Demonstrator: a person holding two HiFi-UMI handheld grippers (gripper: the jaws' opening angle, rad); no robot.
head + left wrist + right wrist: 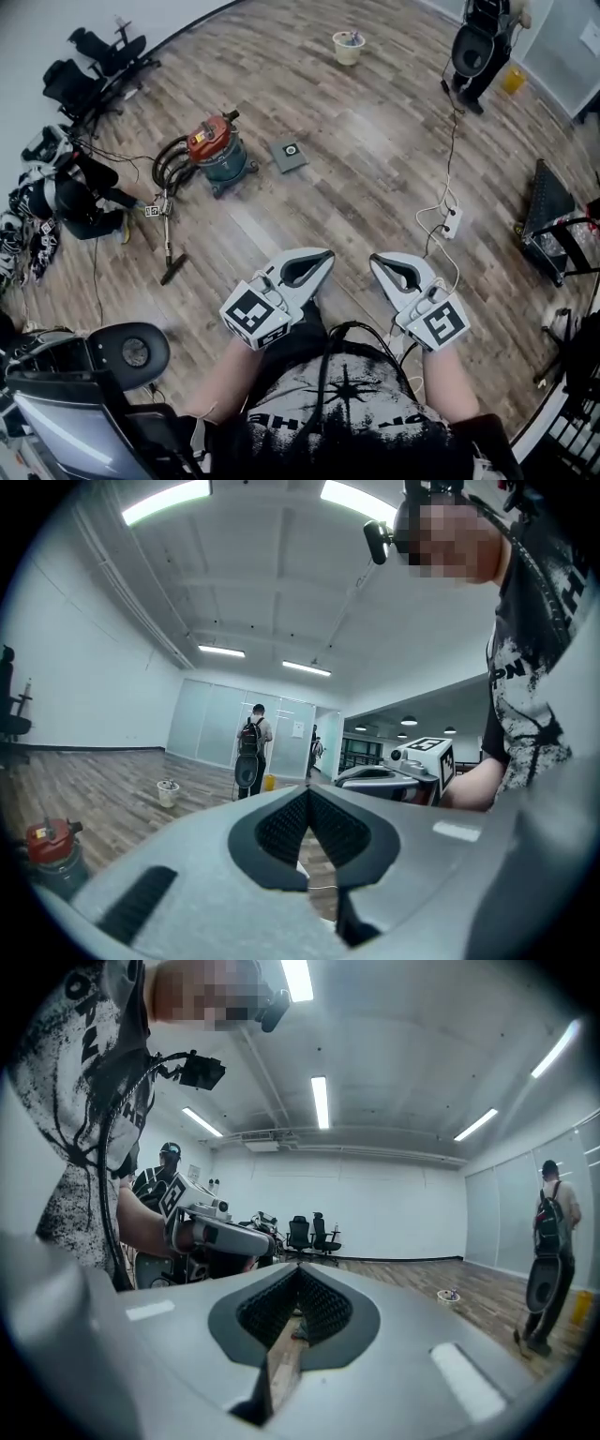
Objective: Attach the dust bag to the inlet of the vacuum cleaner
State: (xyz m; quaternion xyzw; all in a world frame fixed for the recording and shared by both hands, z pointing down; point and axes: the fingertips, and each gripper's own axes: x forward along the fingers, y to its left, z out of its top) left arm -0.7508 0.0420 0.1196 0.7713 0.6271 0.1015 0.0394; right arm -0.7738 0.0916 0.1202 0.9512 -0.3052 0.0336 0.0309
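Note:
The vacuum cleaner, a red-topped teal canister with a black hose, stands on the wood floor far ahead to the left. It also shows low at the left in the left gripper view as the vacuum cleaner. A flat grey dust bag lies just right of the canister. My left gripper and right gripper are held close to my body, side by side and far from both. Both are shut with nothing between the jaws, as the left gripper and the right gripper show in their own views.
A wand lies on the floor left of me. A person crouches at the far left near office chairs. A small bucket and a standing person are far ahead. A power strip and cable lie to the right, beside a black rack.

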